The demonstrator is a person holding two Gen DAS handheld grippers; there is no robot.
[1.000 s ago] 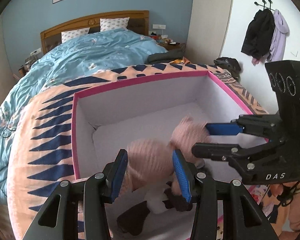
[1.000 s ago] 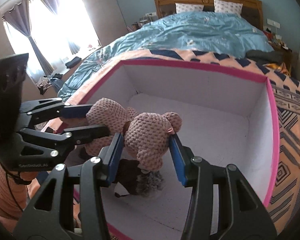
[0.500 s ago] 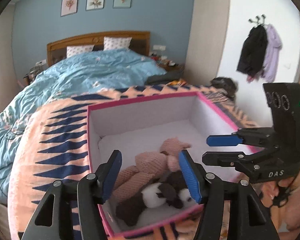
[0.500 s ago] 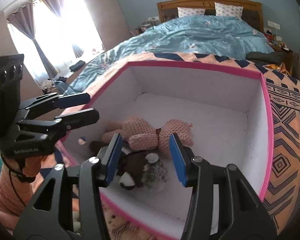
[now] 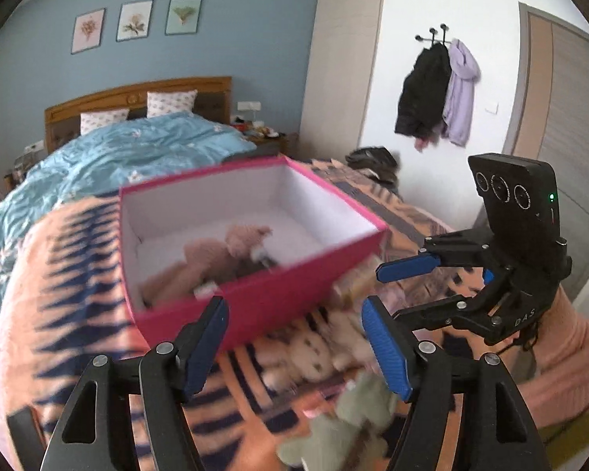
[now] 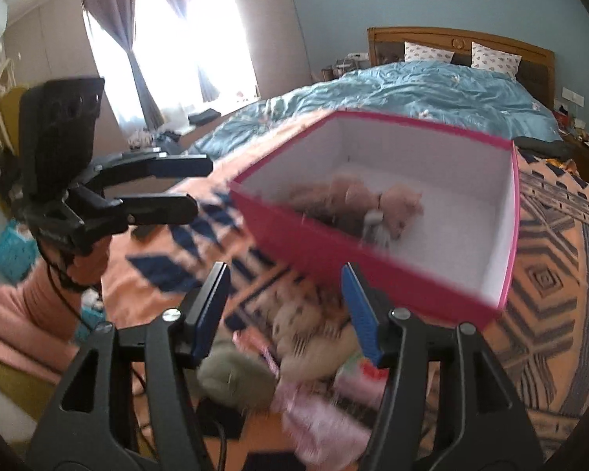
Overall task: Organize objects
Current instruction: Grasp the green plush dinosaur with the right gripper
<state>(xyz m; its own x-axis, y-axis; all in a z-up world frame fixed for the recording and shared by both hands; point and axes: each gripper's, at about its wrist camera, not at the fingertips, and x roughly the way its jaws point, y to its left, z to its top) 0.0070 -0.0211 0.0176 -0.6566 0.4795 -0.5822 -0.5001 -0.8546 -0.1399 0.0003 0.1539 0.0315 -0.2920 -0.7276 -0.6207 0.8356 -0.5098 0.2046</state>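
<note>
A pink box [image 5: 263,298] [image 6: 314,243] with a white inside stands on the patterned blanket. A pink knitted bear [image 5: 224,251] [image 6: 377,204] lies inside it beside a dark plush toy, mostly hidden by the box wall. My left gripper [image 5: 294,349] is open and empty, held in front of the box; it also shows in the right wrist view [image 6: 196,188]. My right gripper [image 6: 286,310] is open and empty, also in front of the box, and shows in the left wrist view [image 5: 404,286]. Several plush toys lie under both grippers: a cream one [image 5: 314,357] [image 6: 302,329] and a grey-green one [image 5: 345,428] [image 6: 231,380].
The orange and navy blanket [image 5: 78,274] [image 6: 549,274] covers the foot of a bed with a blue duvet [image 5: 117,157] [image 6: 412,90]. Pink fabric [image 6: 318,424] lies near the toys. Coats [image 5: 436,94] hang on the wall to the right.
Both grippers let go of the pink bear, which now lies in the box. Both grippers have drawn back out of the box and stand open over the toys in front of it.
</note>
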